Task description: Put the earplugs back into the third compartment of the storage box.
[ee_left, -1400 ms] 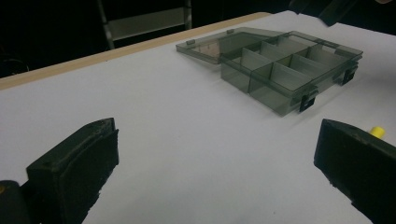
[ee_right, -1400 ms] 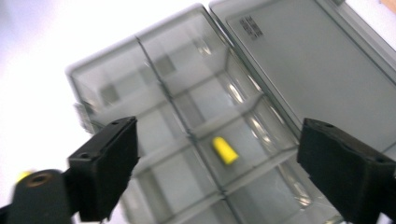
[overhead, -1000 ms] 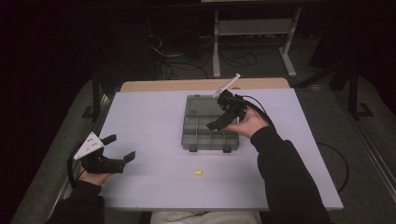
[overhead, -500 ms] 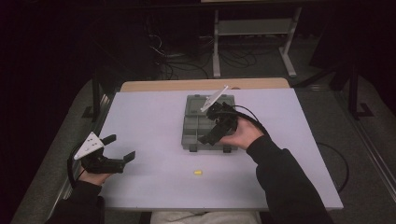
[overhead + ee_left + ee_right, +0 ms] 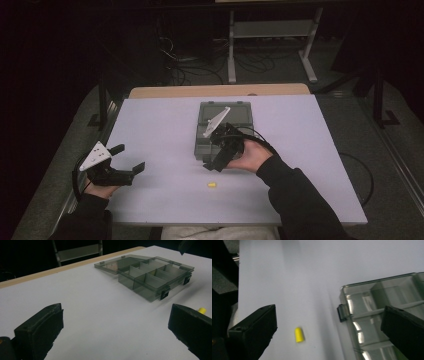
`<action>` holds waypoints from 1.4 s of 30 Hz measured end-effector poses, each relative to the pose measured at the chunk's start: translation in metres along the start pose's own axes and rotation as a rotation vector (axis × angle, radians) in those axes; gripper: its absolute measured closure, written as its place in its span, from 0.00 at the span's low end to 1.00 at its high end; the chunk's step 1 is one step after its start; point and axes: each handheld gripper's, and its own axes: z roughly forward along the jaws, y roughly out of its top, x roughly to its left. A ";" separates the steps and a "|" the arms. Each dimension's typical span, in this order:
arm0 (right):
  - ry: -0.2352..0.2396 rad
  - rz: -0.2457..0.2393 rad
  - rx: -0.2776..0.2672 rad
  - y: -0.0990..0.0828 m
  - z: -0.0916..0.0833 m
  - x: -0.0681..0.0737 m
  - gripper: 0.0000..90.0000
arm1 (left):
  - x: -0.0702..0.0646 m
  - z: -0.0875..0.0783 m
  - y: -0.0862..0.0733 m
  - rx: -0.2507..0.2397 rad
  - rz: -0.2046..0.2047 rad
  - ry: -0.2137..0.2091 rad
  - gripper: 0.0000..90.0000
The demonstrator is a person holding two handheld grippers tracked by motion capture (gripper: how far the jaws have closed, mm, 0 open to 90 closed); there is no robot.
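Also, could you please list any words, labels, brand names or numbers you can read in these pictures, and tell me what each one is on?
None: no readable text in any view.
The organizer box, open with its lid laid back, is plain grey plastic, no label.
The small yellow piece on the table is unmarked.
The left claw and right claw are plain black; their grey plates are blank.

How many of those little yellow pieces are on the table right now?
1. The yellow piece lies on the white table, just in front of the open compartment box; the box compartments look empty, though some are partly hidden.
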 end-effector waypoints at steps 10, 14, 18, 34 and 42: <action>0.060 -0.047 0.079 -0.011 0.028 0.020 0.02 | 0.000 0.000 0.000 0.001 -0.001 0.001 0.00; 0.074 -0.061 0.110 -0.015 0.037 0.025 0.04 | 0.000 0.000 0.000 0.002 0.000 0.001 0.00; 0.095 -0.088 0.150 -0.019 0.047 0.030 0.05 | 0.000 0.000 0.000 0.006 0.005 -0.001 0.00; 0.119 -0.124 0.237 -0.033 0.066 0.037 0.31 | 0.000 0.000 0.000 0.005 0.006 -0.002 0.00; 0.129 -0.114 0.225 -0.038 0.064 0.035 0.62 | 0.000 0.000 0.000 0.004 0.007 -0.002 0.00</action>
